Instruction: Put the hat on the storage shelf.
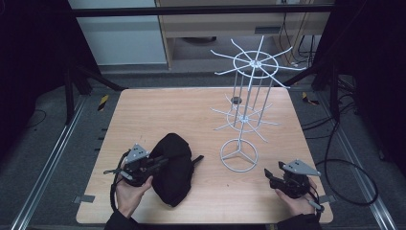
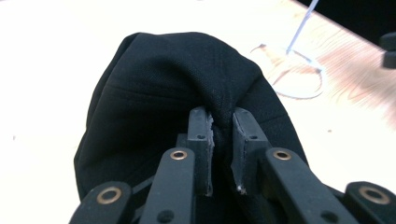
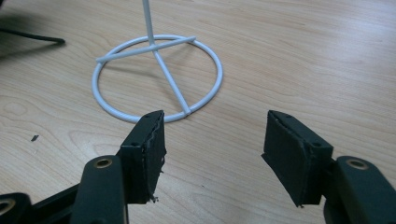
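A black cloth cap (image 1: pixel 173 167) lies crumpled on the wooden table (image 1: pixel 143 115), left of centre near the front. My left gripper (image 1: pixel 160 160) is shut on a fold of the black cap (image 2: pixel 187 79), which bunches up between the two pads (image 2: pixel 201 135). A white wire display stand (image 1: pixel 249 96) with two tiers of radiating hooks rises right of centre on a ring base (image 1: pixel 238 155). My right gripper (image 1: pixel 272 176) sits low at the front right, jaws open with nothing between them, pointing at the ring base (image 3: pixel 156 77).
A black strap (image 1: pixel 196 159) trails from the cap toward the stand's base. Dark frame bars and cables surround the table. Bare wood lies at the back left and between the two hands.
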### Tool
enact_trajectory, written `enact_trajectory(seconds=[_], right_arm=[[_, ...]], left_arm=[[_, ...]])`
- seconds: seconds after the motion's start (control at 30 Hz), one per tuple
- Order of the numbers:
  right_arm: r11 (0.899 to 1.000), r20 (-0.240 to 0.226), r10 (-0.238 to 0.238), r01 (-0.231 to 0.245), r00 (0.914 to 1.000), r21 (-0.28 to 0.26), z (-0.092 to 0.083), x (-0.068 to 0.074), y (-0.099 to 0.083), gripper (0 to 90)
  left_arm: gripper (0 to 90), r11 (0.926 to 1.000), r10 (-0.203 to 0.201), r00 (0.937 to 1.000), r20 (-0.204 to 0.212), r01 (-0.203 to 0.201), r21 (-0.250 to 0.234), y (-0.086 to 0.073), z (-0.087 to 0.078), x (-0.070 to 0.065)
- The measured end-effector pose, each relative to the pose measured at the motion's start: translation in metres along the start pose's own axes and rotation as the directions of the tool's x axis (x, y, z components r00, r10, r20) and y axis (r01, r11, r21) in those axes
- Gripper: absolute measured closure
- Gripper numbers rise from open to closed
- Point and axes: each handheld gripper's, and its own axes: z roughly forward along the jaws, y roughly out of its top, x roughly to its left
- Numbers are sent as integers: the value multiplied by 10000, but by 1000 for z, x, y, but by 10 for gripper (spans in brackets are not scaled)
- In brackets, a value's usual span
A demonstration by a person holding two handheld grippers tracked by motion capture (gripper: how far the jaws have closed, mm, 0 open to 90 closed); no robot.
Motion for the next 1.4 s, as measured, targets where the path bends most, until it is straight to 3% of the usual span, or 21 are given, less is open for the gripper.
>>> enact_trajectory(seconds=[0.23, 0.53, 0.87, 0.9, 0.93, 1.0, 1.4], right_arm=[[10000, 124, 22, -22, 9999, -34, 0, -3, -1, 387], [9999, 337, 88, -85, 9994, -94, 0, -7, -2, 378], [9999, 386, 63, -59, 9992, -103, 0, -7, -3, 372], [9999, 381, 42, -38, 9993, -101, 1, -7, -3, 372], [9999, 381, 42, -38, 9993, -101, 1, -7, -3, 372], [9999, 383, 22, -18, 9993, -99, 1, -8, -3, 371], [10000, 406, -11, 15, 9992, -97, 2, -8, -3, 369]], left_arm=[[790, 9956, 241, 9992, 329, -209, -918, 13, -21, -6], [790, 9739, 599, 9956, 715, -426, -2227, 34, -51, -16], [790, 9203, 1077, 9896, 952, -630, -3861, 67, -82, -20], [791, 9097, 1141, 9889, 948, -657, -4100, 74, -87, -21], [791, 9097, 1141, 9889, 948, -657, -4100, 74, -87, -21], [791, 9001, 1204, 9884, 928, -693, -4302, 81, -92, -22], [792, 8345, 1672, 9806, 1023, -855, -5444, 116, -116, -31]])
